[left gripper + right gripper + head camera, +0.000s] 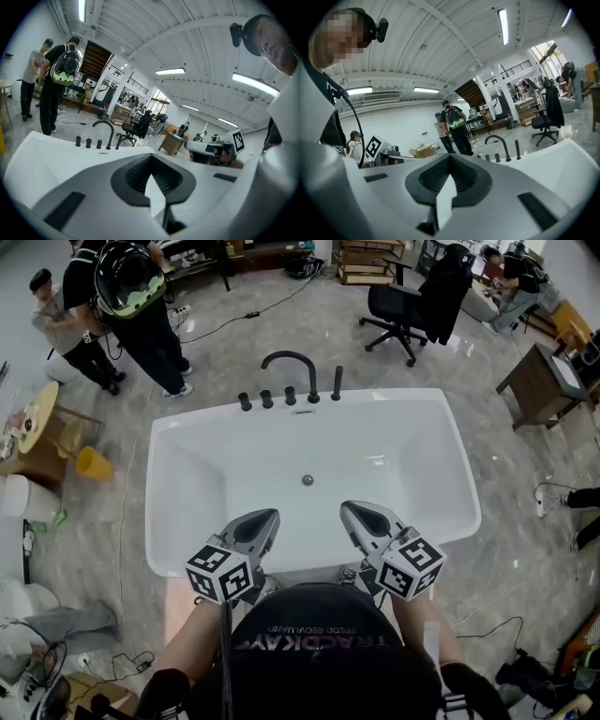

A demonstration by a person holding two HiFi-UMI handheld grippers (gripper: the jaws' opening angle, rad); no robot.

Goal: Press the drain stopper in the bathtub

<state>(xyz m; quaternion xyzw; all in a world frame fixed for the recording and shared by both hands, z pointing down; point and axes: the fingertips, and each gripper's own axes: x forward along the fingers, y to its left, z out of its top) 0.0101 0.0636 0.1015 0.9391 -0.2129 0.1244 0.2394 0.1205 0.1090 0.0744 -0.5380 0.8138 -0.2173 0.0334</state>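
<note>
Drain stopper [307, 480] — ahead, between clenched, empty left tongs [271, 516] and right tongs [347, 508].

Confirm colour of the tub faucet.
Black: a curved faucet on the white bathtub far rim. It shows best in the head view.

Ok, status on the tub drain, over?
Left gripper and right gripper shut, empty, above the bathtub near rim. Drain stopper on tub floor, not yet touched. Nothing in the way.
</note>
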